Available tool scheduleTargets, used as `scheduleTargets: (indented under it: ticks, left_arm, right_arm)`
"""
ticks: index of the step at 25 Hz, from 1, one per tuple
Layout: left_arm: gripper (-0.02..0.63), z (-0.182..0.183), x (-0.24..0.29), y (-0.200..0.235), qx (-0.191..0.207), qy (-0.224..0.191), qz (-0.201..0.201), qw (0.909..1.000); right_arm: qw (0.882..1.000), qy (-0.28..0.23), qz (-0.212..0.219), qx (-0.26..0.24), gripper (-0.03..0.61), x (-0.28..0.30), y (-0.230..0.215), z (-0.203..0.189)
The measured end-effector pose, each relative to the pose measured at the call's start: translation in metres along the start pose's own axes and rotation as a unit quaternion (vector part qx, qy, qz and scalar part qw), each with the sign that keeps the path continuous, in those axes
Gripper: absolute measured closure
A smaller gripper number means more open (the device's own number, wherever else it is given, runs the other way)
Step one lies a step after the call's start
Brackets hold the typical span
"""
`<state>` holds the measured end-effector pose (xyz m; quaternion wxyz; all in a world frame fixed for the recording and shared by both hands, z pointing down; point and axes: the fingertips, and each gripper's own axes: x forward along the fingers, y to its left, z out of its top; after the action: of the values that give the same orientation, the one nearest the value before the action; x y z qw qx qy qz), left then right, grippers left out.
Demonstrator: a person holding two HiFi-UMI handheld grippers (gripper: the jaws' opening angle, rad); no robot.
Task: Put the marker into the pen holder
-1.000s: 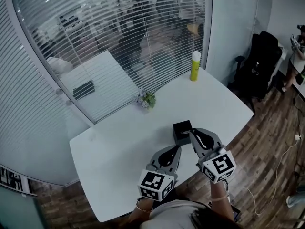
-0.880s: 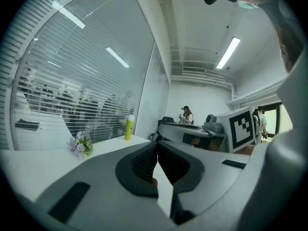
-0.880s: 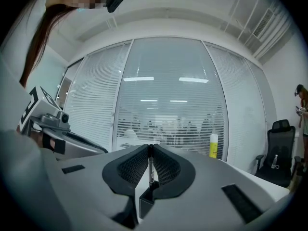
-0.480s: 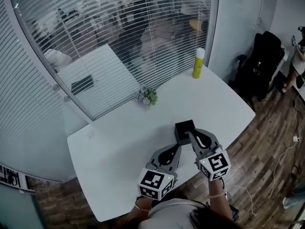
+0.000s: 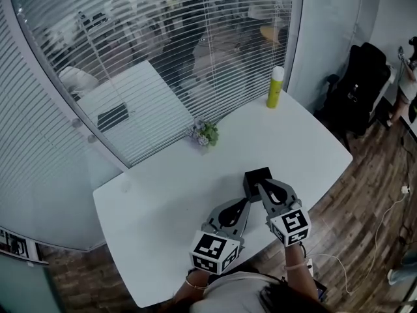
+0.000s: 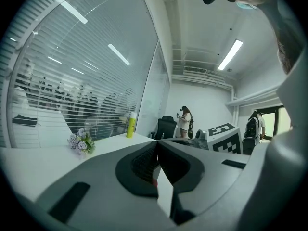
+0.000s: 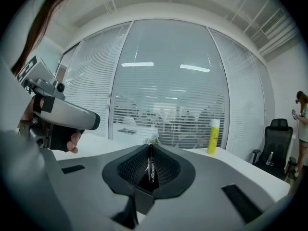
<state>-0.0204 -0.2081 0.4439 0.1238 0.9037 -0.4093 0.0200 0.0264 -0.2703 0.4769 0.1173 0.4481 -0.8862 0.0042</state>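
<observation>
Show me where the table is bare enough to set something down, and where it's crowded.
Widest bare patch: the table left of the left gripper, nearer than the flowers. Also bare: the stretch between the yellow bottle, flowers and pen holder. Crowded: the near edge, where both grippers crowd the holder, the right gripper shut on the marker.

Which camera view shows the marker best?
The right gripper view: the marker stands dark and slim, clamped between the right gripper's jaws. The head view hides it behind that gripper; the left gripper view does not show it.
</observation>
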Motion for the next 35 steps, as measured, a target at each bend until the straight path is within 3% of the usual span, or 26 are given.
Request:
scheduleTargets:
  ticks: [21,35]
  left_arm:
    - [0.594,-0.004,-0.003,0.021,-0.020,0.003,0.013,0.9997]
    - [0.594,-0.006,-0.004,0.021,-0.024,0.002,0.009,0.9997]
  right_arm:
    - [0.996,0.089,0.006,-0.003,0.522,0.025,0.005,-0.048]
    - [0.995,0.099,0.014,0.030,0.522,0.028,0.008,-0.058]
